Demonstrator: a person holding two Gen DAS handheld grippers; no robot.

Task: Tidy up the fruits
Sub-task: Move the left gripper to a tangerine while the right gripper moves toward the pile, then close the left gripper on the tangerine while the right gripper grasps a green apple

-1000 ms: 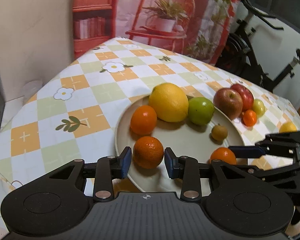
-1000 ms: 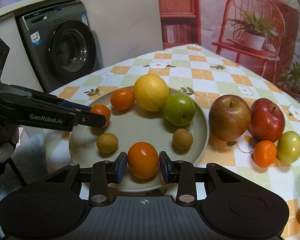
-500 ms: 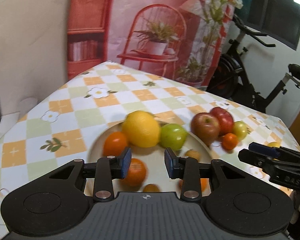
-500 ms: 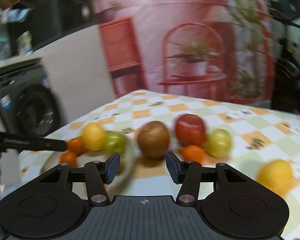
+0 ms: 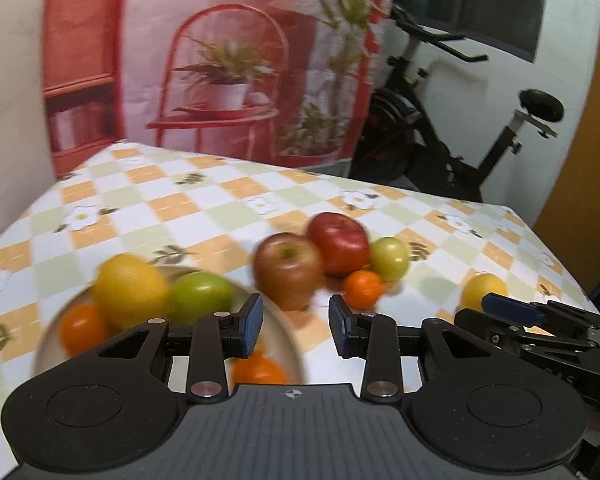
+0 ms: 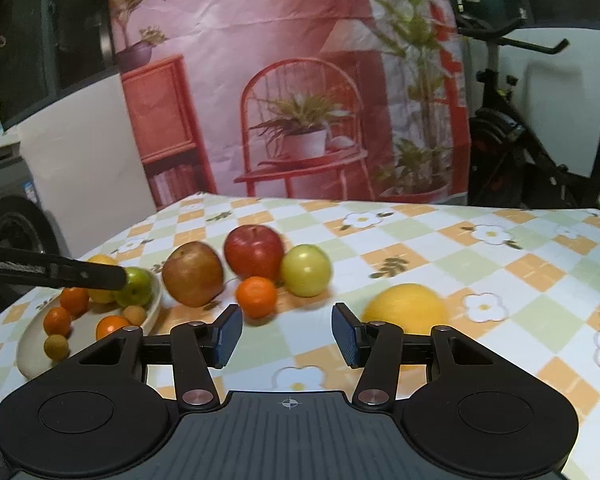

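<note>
A: What could go wrong from here?

B: My guess is a roll. The fruit off the plate [image 6: 152, 304] sits in a tight bunch on the counter [image 6: 440, 240]: brownish apple [image 6: 193, 274], red apple [image 6: 254, 251], pale green fruit [image 6: 306, 270] and a small orange [image 6: 257, 297] touching or nearly touching. Jaws coming in at one could nudge its neighbour away across the cloth.

A: And the lemon?

B: The loose lemon [image 6: 406, 308] lies alone, well apart from the bunch, toward the counter's right side. A glancing push could send it toward the edge.

A: Are the jaws holding anything?

B: No. The right gripper [image 6: 287, 338] has its jaws released with nothing between them; they have just been opening. The left gripper [image 5: 296, 330] also stands parted and empty.

A: Where is the fruit relative to them?

B: In the right wrist view the small orange sits just beyond the left jaw tip and the lemon just beyond the right one, neither between them. In the left wrist view the brownish apple [image 5: 288, 270] lies just ahead of the gap, with the plate [image 5: 288, 344] under the left jaw.

A: Any other risk?

B: The plate is already crowded with a big yellow fruit [image 5: 130, 290], a green one [image 5: 202, 296] and several oranges, so a large apple set on its rim could tip off.
</note>
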